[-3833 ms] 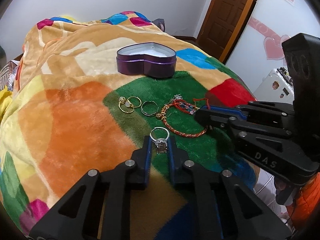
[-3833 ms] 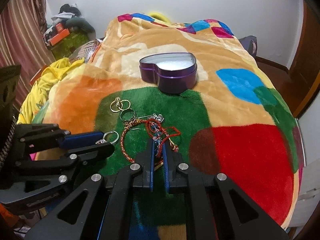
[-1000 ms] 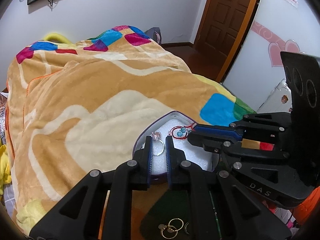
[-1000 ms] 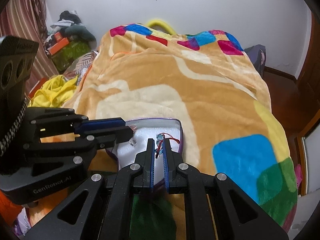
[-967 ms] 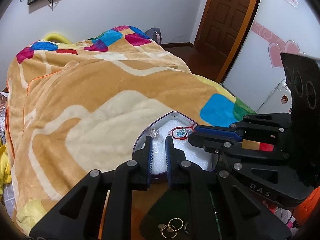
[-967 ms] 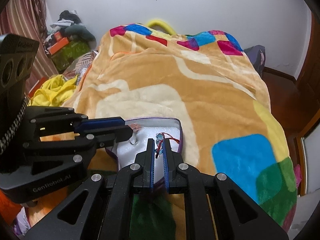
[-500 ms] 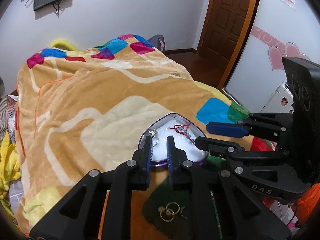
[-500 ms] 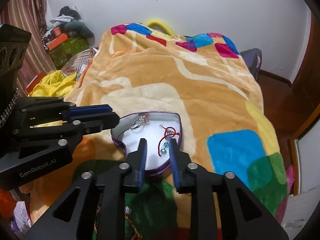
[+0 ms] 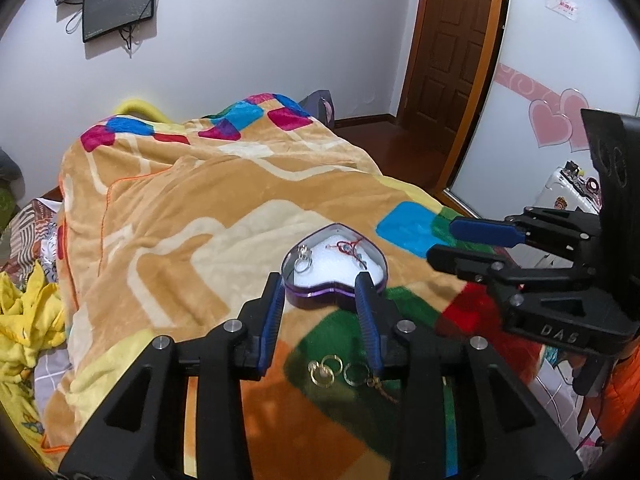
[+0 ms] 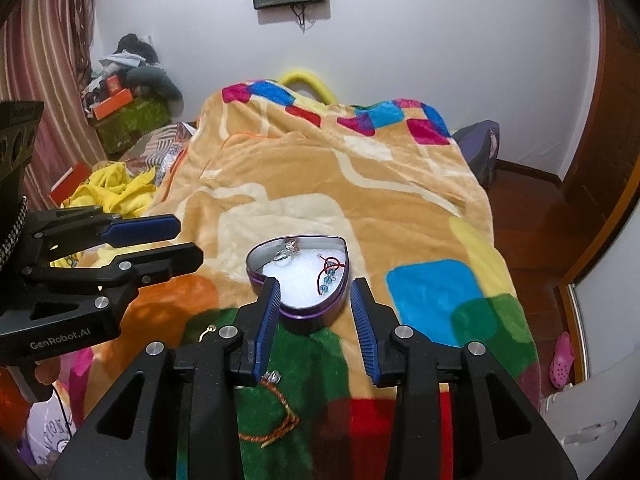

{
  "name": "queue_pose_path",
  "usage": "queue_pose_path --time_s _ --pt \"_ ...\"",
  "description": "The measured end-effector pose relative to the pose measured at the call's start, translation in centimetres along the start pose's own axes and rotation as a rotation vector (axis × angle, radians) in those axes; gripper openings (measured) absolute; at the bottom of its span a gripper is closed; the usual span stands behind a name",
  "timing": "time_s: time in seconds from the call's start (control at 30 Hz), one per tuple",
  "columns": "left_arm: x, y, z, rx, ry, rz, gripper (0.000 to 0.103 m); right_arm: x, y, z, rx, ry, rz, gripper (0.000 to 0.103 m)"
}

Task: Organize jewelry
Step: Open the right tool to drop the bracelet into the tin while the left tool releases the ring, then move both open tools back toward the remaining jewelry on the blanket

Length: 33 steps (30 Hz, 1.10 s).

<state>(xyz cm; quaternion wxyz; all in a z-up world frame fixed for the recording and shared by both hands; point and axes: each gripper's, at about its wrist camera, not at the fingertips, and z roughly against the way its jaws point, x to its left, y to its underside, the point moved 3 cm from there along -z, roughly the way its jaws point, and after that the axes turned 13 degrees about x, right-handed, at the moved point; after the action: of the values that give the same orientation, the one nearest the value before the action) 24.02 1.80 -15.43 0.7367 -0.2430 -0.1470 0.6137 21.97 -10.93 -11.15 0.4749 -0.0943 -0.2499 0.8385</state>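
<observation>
Left wrist view shows the left gripper (image 9: pixel 319 292) with its fingers opening and nothing between them, poised near the heart-shaped tin (image 9: pixel 335 276) on the bed's blanket (image 9: pixel 168 216). A silver ring (image 9: pixel 303 258) and a red beaded bracelet (image 9: pixel 352 249) lie inside on the white lining. The right gripper (image 10: pixel 314 294) also has its fingers opening and empty. The drop-off step looks done for these two pieces. Gold rings (image 9: pixel 325 369) and a braided bracelet (image 10: pixel 276 420) lie on the green patch nearer the cameras, so the next move likely calls for reaching back down to them and closing on one thin band.
</observation>
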Motion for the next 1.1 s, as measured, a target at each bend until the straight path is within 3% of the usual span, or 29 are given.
queue_pose_path --time_s 0.43,0.97,1.1 --pt "0.3 4.1 1.1 0.035 -0.002 0.044 0.036 1.0 2.8 1.4 0.003 0.028 -0.022 0.033" --pt "0.1 7.9 -1.6 0.13 0.035 0.079 0.036 1.0 8.3 -4.8 0.193 -0.05 -0.118 0.033" --pt "-0.6 8.7 -2.6 0.159 0.049 0.065 0.036 1.4 8.9 -4.9 0.162 -0.043 -0.097 0.033"
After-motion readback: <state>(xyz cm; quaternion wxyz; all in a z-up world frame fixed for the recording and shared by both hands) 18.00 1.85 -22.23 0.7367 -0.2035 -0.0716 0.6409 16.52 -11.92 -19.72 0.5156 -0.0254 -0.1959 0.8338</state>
